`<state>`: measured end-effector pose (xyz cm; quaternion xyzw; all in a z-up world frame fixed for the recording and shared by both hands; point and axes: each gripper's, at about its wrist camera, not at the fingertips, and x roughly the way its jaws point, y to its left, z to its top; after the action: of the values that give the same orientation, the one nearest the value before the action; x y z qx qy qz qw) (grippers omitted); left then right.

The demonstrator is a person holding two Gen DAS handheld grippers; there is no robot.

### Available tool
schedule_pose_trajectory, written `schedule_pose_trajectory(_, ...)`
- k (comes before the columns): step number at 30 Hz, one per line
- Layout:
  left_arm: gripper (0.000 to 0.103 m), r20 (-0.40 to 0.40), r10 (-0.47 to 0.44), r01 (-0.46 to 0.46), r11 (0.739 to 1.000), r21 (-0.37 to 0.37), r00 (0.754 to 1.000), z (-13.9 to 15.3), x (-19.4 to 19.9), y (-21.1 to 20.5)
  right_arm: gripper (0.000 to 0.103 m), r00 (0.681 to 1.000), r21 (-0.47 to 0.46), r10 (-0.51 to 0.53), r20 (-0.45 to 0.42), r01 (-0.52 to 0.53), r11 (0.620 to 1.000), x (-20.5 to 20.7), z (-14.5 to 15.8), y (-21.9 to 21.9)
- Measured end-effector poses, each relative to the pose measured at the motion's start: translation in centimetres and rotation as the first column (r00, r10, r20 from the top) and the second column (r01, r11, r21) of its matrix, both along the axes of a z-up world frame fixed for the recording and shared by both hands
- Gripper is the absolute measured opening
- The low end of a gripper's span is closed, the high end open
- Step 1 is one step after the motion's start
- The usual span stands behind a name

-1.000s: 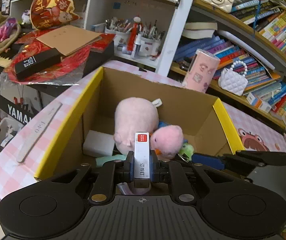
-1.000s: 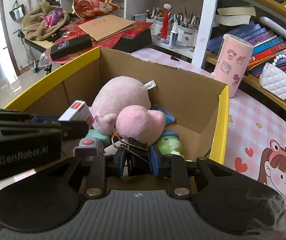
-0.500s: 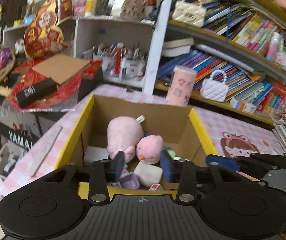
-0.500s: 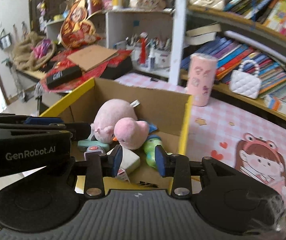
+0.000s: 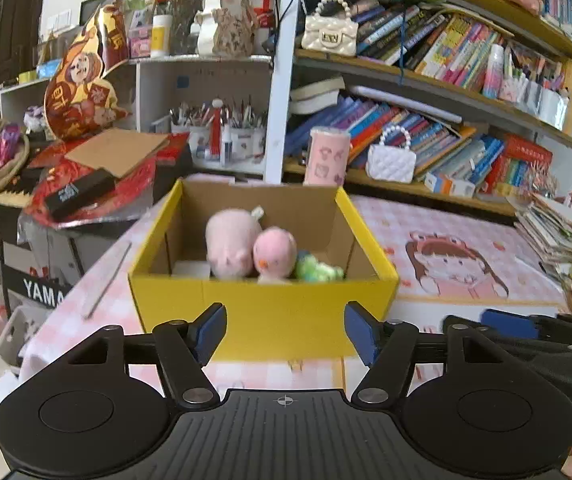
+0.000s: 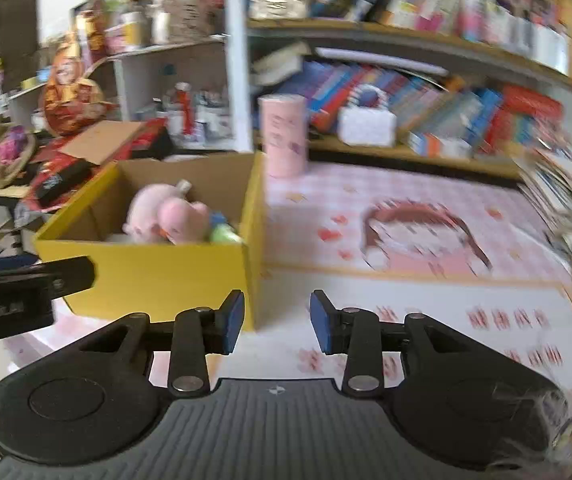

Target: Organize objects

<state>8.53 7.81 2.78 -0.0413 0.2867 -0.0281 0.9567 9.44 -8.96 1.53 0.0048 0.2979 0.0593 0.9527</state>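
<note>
Yellow cardboard box (image 5: 261, 312) sits at 12 o'clock of the left gripper (image 5: 286, 334), whose empty jaws are opening. From the right gripper (image 6: 273, 318), parted and empty, it lies at 10 o'clock. Plush toys (image 5: 251, 248) rest inside; left is nearer.

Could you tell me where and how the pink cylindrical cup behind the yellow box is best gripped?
Probably at mid-body, from the open tablecloth side. The pink cup stands upright with straight, even walls, so jaws closing level across it should seat well; the yellow box blocks the other side.
</note>
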Motion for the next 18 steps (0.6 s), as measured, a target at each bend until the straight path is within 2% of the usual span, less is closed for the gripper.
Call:
schedule_pose_trajectory(4, 0.075, -0.015, -0.002, 0.002, 1.0, 0.008, 1.0, -0.9, -1.7, -0.7, 0.035, 0.997, -0.005, -0.071, -0.021, 0.071, 0.997, -2.3, -0.8, -1.5)
schedule_pose_trajectory(13, 0.082, -0.045, -0.04, 0.042, 0.999, 0.029, 0.998, -2.3, -3.5, -3.2, 0.035, 0.983, -0.03, -0.18, -0.041, 0.179, 0.983, -5.6, -1.8, -4.0)
schedule_pose_trajectory(18, 0.082, -0.065, -0.066, 0.069, 0.997, 0.039, 0.996, -2.8, -3.8, -4.8, 0.049, 0.974, -0.051, -0.219, -0.052, 0.216, 0.975, -6.3, -2.2, -5.4)
